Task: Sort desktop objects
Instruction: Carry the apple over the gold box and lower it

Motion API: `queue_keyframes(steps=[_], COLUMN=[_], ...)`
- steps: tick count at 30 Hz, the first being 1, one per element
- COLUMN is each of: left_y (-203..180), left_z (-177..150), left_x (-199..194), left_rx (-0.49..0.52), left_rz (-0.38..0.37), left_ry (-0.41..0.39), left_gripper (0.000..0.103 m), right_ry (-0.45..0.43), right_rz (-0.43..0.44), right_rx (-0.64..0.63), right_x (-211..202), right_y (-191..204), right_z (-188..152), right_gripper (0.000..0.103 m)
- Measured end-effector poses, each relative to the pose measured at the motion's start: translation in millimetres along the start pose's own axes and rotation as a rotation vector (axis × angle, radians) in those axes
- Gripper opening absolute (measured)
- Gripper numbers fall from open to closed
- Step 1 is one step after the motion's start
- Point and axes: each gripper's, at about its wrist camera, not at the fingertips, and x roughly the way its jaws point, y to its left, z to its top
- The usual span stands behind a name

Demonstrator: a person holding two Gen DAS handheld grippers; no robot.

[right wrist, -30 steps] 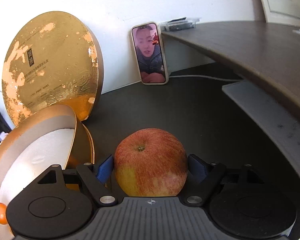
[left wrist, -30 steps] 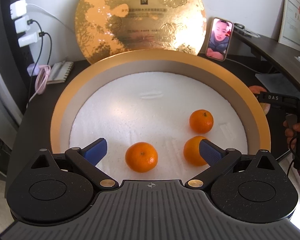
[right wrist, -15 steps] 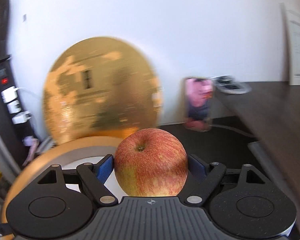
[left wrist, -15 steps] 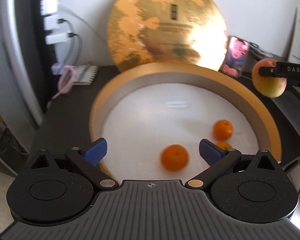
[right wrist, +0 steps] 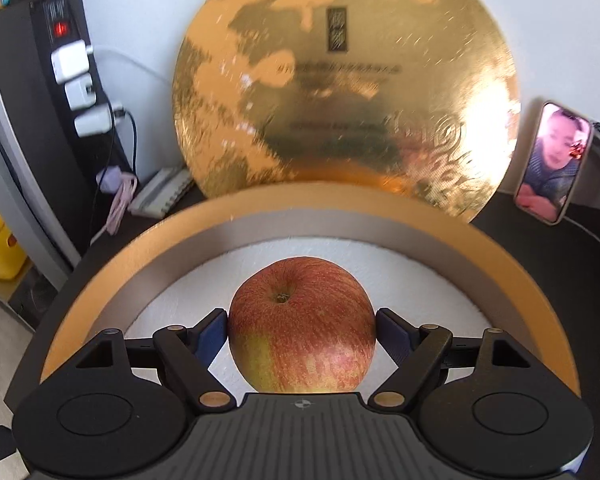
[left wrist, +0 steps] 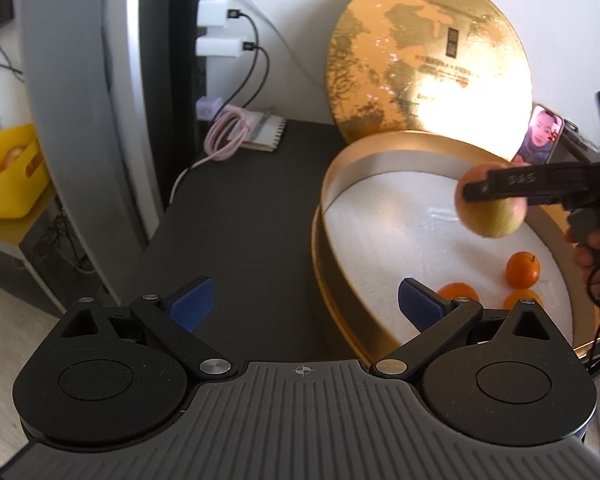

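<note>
A red-yellow apple sits between the blue pads of my right gripper, which is shut on it above the white floor of the round gold box. In the left wrist view the same apple hangs over the box, held by the right gripper. Three oranges lie at the box's near right: one, a second and a third, both partly hidden by my fingers. My left gripper is open with nothing in it, over the dark desk left of the box.
The gold lid leans on the wall behind the box. A phone stands to its right. A notebook with a pink cable lies at the back left under a power strip. A yellow bin sits beyond the desk's left edge.
My right gripper has carried the apple left, from the desk beside the box to above the box's white floor. My left gripper has swung left, off the oranges, to the desk beside the box.
</note>
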Motion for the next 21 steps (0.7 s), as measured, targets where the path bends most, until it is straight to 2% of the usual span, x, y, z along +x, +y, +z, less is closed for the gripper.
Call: queue_keyframes(steps=[9,21], left_y=[13.5,6.2], left_z=[-8.9,-12.5], left_x=[-0.3,-10.3], left_rx=[-0.037,-0.023], left_rz=[-0.002,-0.008], left_ry=[0.017,0.007], left_gripper=[0.101,0.101], right_ry=[0.083,0.094], right_rz=[-0.026,-0.027], right_rx=[-0.016,-0.037], right_x=[22.5,21.3], right_y=[13.2,15.0], right_z=[-6.0,-11.0], right_gripper=[0.080,0.081])
